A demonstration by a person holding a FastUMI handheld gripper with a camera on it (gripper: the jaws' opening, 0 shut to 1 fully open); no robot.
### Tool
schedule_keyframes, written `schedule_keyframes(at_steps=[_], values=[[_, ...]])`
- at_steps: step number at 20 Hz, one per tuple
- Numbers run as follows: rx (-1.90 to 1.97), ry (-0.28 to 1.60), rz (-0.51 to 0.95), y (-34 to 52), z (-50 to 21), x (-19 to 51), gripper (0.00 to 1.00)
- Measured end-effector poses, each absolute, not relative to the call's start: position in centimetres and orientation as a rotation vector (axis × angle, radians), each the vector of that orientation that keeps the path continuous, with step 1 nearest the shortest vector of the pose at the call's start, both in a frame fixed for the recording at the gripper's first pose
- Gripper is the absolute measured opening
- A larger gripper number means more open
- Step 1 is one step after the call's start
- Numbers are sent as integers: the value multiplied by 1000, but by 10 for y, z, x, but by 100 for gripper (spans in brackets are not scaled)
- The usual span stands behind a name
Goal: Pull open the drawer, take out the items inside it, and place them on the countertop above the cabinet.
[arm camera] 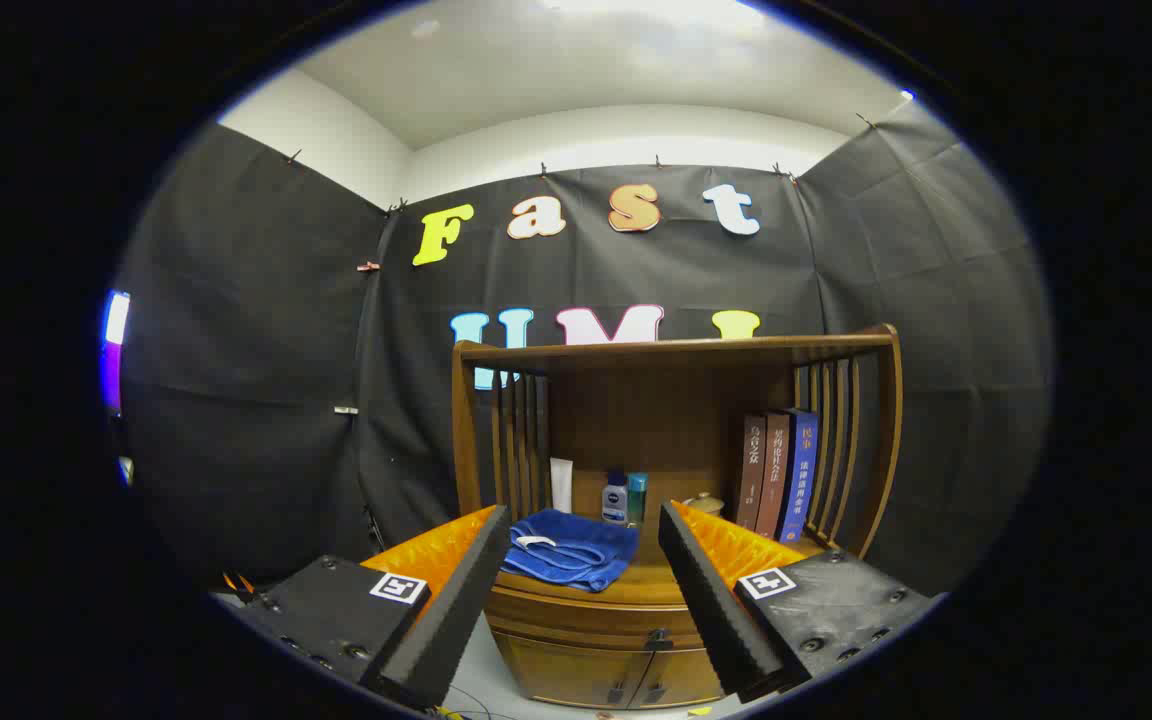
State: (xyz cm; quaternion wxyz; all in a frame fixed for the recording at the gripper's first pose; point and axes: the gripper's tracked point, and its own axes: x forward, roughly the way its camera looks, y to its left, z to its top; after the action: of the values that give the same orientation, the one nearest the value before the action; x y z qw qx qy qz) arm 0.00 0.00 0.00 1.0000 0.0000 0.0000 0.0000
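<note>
Two fingers of mine stick out in front, spread wide apart, and my gripper (576, 590) holds nothing. Past them, between my fingers, stands a small wooden cabinet (596, 650). Its drawer (586, 615) runs across the front, just under the top. It looks closed. A small dark knob (656, 636) sits near the middle of the drawer front. Under it are two little doors (626, 680).

On the countertop (651, 578) lies a blue towel (568, 550), folded and floppy, with a white thing on it that I cannot make out. Behind the towel stand a white tube (561, 484), a small bottle (615, 497) and a blue-green bottle (637, 496). A small pot (704, 502) sits beside them. Three books (776, 472) stand upright on the right, next to the wooden slats of the shelf (676, 350).

I think the drawer is hard wood and will slide stiffly, so I should pinch the little knob and pull straight back. That knob is small and may slip. I cannot see what is inside yet, so I cannot say if those things are heavy or soft. The task has not really begun.
</note>
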Motion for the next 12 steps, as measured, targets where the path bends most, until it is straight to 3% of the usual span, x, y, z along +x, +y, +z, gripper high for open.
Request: schedule_keyframes(at_steps=[12], values=[[21,-10,-41,-18,3,9,97]])
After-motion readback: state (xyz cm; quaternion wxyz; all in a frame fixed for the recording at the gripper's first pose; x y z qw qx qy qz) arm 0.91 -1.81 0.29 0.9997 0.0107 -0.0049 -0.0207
